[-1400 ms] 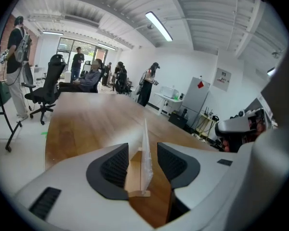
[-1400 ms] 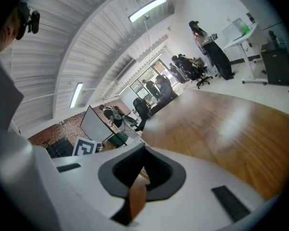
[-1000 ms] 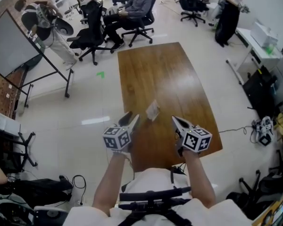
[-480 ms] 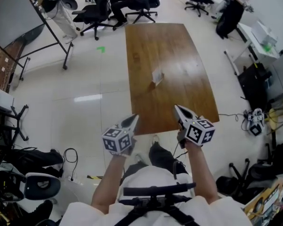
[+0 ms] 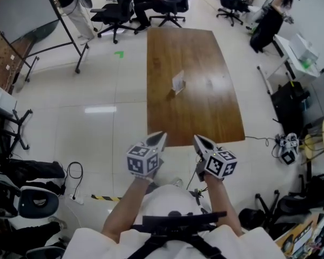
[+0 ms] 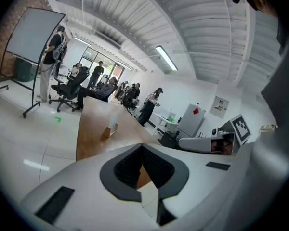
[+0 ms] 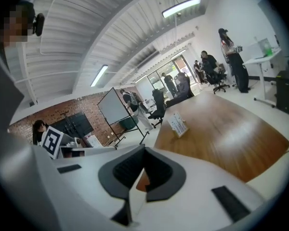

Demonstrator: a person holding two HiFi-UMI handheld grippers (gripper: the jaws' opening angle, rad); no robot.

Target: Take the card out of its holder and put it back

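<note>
A white card (image 5: pixel 177 81) stands in its small wooden holder (image 5: pixel 176 90) on the long brown table (image 5: pixel 189 47), well ahead of both grippers. My left gripper (image 5: pixel 162 136) and right gripper (image 5: pixel 196 138) hover side by side over the floor, short of the table's near edge. Both are shut with nothing in them. In the left gripper view the card (image 6: pixel 113 123) is small and far off beyond the closed left gripper (image 6: pixel 142 146). The right gripper view shows the card (image 7: pixel 177 124) past the closed right gripper (image 7: pixel 144 148).
Office chairs (image 5: pixel 117 12) and seated people are beyond the table's far end. A whiteboard on a stand (image 5: pixel 22 7) is at the far left. At the right are a white desk (image 5: pixel 298 47) and floor cables (image 5: pixel 285 144). Black-yellow tape (image 5: pixel 105 197) marks the floor.
Both grippers have drawn back from over the table's near end to over the floor. The left jaws, apart a second ago, are now together. The card has stayed in its holder.
</note>
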